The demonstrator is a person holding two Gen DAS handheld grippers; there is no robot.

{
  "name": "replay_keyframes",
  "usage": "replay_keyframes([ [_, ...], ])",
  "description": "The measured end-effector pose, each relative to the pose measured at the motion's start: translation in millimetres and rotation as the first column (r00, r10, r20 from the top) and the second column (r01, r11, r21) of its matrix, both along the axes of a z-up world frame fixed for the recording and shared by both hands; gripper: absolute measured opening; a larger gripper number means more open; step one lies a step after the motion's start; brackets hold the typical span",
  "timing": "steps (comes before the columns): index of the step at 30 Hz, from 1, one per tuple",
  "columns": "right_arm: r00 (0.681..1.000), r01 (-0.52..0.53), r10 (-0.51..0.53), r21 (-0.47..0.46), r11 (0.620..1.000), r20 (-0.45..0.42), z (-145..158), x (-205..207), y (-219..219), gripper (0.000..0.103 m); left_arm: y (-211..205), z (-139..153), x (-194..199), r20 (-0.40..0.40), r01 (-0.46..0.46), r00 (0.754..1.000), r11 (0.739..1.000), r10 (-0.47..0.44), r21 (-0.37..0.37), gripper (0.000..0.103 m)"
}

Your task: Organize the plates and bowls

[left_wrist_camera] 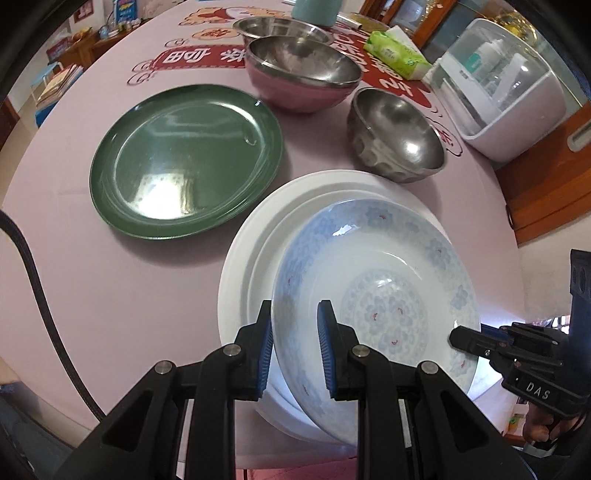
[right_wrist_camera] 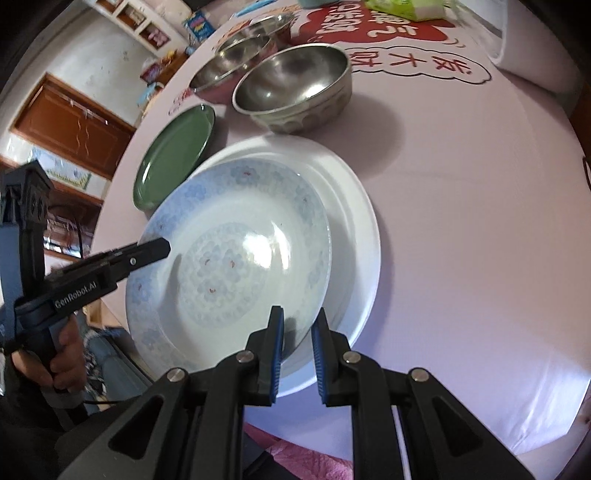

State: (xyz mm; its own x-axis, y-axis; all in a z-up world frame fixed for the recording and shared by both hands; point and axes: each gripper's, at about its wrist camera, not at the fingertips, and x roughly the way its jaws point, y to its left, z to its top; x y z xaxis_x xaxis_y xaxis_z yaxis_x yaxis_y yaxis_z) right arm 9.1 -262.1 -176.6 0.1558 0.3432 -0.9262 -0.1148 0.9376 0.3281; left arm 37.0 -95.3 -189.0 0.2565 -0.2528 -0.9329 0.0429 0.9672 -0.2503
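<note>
Left wrist view: left gripper (left_wrist_camera: 295,321) at bottom centre of frame, jaws clamped on the near-left rim of the blue-patterned bowl (left_wrist_camera: 373,291), one blue pad outside the wall, one inside. The bowl sat tilted over the white plate (left_wrist_camera: 243,254), lower centre-right of frame; whether its base touched the plate could not be told. The right gripper (left_wrist_camera: 456,338) entered from the lower right edge, its tip on the bowl's right rim.

Right wrist view: right gripper (right_wrist_camera: 297,325) at bottom centre, jaws clamped on the bowl's (right_wrist_camera: 229,258) near rim. The left gripper (right_wrist_camera: 162,248) came in from the left edge w/ a person's hand (right_wrist_camera: 62,365) around its handle, lower left; its tip met the bowl's left rim. The white plate (right_wrist_camera: 362,236) showed as a crescent to the right of and above the bowl.

Other items on the pink counter (left_wrist_camera: 140,291), left wrist view:
- green plate (left_wrist_camera: 184,162), centre-left, flat, just beside the white plate, not touching.
- steel bowl (left_wrist_camera: 399,136), centre-right, above the white plate.
- pink-sided steel bowl (left_wrist_camera: 303,74), upper centre, w/ another steel bowl (left_wrist_camera: 280,27) behind it at top of frame.
- green tissue pack (left_wrist_camera: 395,55), upper right.
- white lidded container (left_wrist_camera: 506,92), far upper right, at the counter edge.
- black cable (left_wrist_camera: 33,273), left edge.

The counter cloth bore red printed characters and cartoon figures across the top of frame.
</note>
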Motion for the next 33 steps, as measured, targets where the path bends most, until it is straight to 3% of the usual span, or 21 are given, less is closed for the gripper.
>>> replay_keyframes([
  [10,1.000,-0.008,0.008,-0.044,0.999,-0.009,-8.5,11.6,1.9,0.015,0.2,-16.0,3.6,-0.029,-0.027,0.999,1.000,0.027,-0.009,0.021],
  [20,1.000,0.004,-0.003,-0.065,0.998,0.013,-9.4,19.3,0.8,0.017,-8.6,-18.5,6.9,-0.021,-0.010,1.000,0.999,0.011,0.046,0.022],
  [29,0.998,0.019,-0.015,-0.054,0.998,0.064,-0.9,20.0,-6.1,0.020,-12.7,1.8,4.6,0.076,0.000,0.997,0.999,-0.004,0.052,0.034],
  [33,0.991,0.015,-0.007,-0.061,0.998,0.135,12.8,16.5,-3.1,0.035,-14.2,5.9,8.9,0.080,0.004,0.997,0.999,-0.009,0.053,0.046],
])
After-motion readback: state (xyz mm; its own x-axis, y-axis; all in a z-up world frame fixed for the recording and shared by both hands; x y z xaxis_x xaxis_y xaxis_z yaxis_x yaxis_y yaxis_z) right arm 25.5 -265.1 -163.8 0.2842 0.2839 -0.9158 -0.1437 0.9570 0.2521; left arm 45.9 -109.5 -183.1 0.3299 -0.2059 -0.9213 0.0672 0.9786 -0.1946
